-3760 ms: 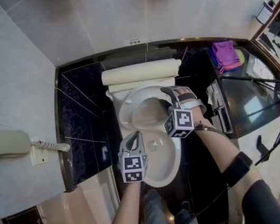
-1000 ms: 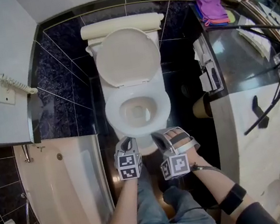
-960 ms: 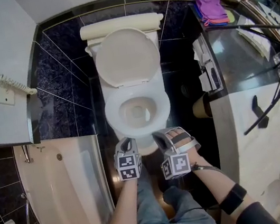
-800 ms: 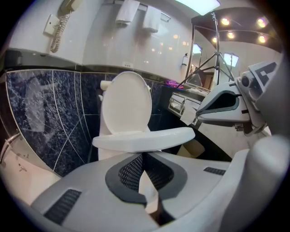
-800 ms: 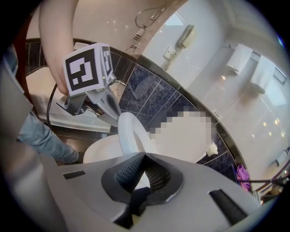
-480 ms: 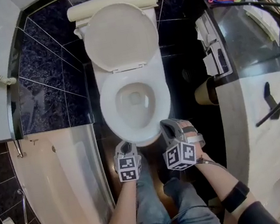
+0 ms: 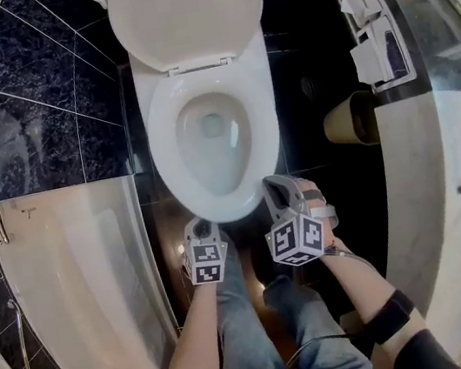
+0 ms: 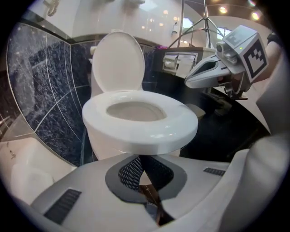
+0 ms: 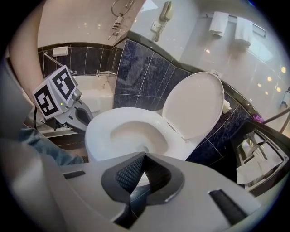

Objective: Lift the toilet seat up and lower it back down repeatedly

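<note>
The white toilet seat (image 7: 265,120) lies flat on the bowl, and the lid (image 7: 182,7) stands raised behind it. My left gripper (image 7: 202,226) is shut and empty, low in front of the seat's front rim (image 8: 145,129). My right gripper (image 7: 273,184) is shut too, beside the rim's front right, holding nothing. In the left gripper view the shut tips (image 8: 140,156) sit just under the seat, with the right gripper (image 8: 192,81) off to the right. From the right gripper view the tips (image 9: 144,154) meet before the bowl (image 9: 129,133), and the left gripper (image 9: 79,113) shows at left.
A bathtub (image 7: 79,276) runs along the left. On the right stand a glossy counter (image 7: 437,152), a paper holder (image 7: 368,22) and a toilet roll (image 7: 347,119). The person's jeans-clad legs (image 7: 257,333) are below the grippers. Dark tiled walls (image 7: 40,107) flank the toilet.
Both grippers have sunk toward the front of the bowl, and the toilet now fills more of the head view. The seat stays down with the lid up.
</note>
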{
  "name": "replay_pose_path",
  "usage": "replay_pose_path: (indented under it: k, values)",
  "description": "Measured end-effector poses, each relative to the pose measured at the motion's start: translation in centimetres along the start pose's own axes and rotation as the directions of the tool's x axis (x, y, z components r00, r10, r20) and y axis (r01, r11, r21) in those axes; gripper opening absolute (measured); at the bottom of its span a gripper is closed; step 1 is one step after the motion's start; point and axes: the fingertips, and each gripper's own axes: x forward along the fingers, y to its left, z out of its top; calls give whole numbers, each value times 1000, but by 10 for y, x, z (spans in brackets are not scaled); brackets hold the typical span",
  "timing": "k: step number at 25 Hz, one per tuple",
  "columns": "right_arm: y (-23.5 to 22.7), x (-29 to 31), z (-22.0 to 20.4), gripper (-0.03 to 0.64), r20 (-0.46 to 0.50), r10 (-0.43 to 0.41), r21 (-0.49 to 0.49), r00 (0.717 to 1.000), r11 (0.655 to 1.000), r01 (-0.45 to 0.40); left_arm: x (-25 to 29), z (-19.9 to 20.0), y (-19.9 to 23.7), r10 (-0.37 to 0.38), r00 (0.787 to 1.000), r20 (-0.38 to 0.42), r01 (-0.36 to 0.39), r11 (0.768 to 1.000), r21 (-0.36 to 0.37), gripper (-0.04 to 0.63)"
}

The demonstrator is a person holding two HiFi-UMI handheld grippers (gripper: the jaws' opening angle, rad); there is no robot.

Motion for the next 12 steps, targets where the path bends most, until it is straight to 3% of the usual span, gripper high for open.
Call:
replay_pose_path:
  k: [7, 12]
  values:
    - [17, 11, -25, 17, -26, 20, 1, 999, 1000, -20, 23, -52, -6, 13, 995, -97, -16, 1000, -23, -9]
    - [15, 14, -30, 17, -30, 15, -7, 999, 1000, -15, 27, -59, -5, 10, 995, -103, -12, 1000, -16, -9]
